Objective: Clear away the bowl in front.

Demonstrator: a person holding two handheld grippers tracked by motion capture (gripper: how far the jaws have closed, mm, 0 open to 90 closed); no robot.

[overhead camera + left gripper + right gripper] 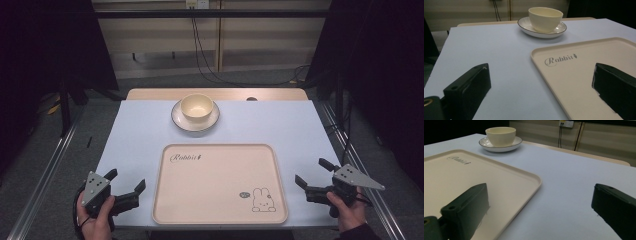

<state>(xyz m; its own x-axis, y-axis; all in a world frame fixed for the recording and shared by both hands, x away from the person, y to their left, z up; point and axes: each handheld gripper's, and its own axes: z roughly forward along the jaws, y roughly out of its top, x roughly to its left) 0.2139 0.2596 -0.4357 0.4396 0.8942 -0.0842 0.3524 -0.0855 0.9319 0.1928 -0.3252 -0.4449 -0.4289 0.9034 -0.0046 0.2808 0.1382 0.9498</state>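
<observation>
Even overhead light on the table [140, 135], dark surroundings, near black fingers [469, 90] blurred.

In the high view, my wrists run off the bottom edge, and my hands hide the grips of my left gripper [125, 185] and right gripper [311, 176]. The small mark beside the rabbit drawing on the tray [220, 210] is too small to read. In my left gripper view, the tray [584, 82] is cut off at the right and bottom edges. In my right gripper view, the tray's [506, 185] printed word is too faint to read.
</observation>
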